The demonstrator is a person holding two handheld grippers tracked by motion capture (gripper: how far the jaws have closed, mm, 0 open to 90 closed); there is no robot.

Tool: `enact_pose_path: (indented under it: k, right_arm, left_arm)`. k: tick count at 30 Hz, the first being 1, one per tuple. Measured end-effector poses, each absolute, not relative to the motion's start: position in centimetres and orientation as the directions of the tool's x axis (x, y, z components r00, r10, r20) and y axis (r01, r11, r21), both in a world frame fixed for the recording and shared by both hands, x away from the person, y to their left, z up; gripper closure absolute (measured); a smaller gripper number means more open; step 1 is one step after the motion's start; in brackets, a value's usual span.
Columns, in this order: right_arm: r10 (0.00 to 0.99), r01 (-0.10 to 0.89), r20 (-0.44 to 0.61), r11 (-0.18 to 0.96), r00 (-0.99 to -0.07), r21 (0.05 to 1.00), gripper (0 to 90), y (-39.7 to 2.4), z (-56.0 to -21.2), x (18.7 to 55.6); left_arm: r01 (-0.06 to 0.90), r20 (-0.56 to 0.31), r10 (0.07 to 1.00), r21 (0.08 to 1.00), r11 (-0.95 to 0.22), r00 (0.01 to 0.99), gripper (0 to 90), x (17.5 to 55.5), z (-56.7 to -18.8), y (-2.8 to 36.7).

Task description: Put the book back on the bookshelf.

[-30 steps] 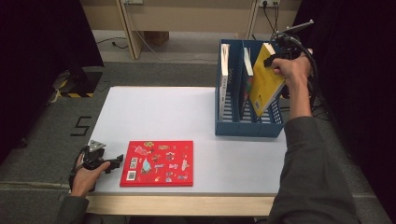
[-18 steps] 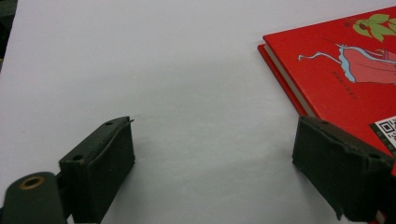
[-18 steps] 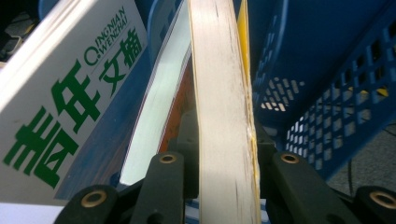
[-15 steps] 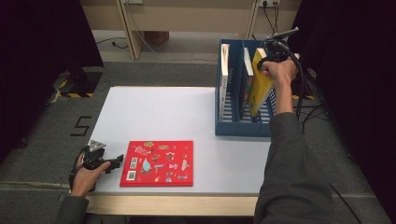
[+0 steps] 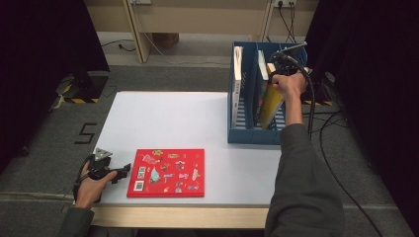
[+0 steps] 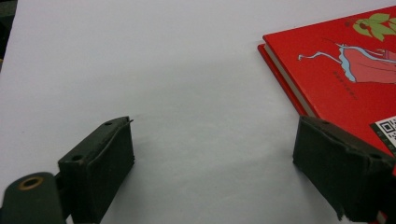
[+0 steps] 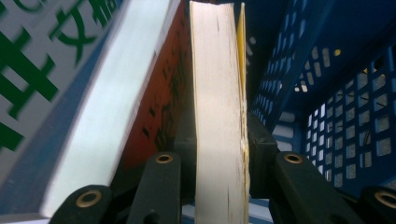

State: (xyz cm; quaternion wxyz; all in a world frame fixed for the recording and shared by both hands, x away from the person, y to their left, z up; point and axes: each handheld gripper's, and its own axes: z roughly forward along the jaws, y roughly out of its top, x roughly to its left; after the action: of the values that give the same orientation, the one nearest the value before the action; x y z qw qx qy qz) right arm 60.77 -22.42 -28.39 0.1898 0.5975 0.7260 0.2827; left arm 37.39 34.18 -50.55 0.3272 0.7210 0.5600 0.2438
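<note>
At about seven o'clock on the white counter (image 5: 197,118), the left tool (image 5: 121,171) rested with its jaws spread wide and nothing between them, pointing toward the red picture book (image 5: 167,173) that lay flat just beside it, at six o'clock. Far off at two o'clock stood the blue slotted file rack (image 5: 252,136). There the right tool (image 7: 219,163) was clamped on the yellow-covered book (image 5: 271,106), which leaned tilted inside a rack compartment next to a white-edged book (image 7: 116,107); its jaws had just eased open slightly.

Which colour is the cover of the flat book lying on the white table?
Red, with small pictures on the flat hardcover book; the high view shows it best.
</note>
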Motion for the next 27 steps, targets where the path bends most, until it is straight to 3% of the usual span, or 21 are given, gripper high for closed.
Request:
enact_pose_path:
  k: [27]
  right_arm:
    - [0.953, 0.687, 0.075, 0.155, -0.292, 0.71, 54.0, -24.4, -28.0, 57.0]
  left_arm:
    - [0.648, -0.014, 0.967, 0.745, -0.159, 0.254, 11.1, 37.4, -50.6, 34.2]
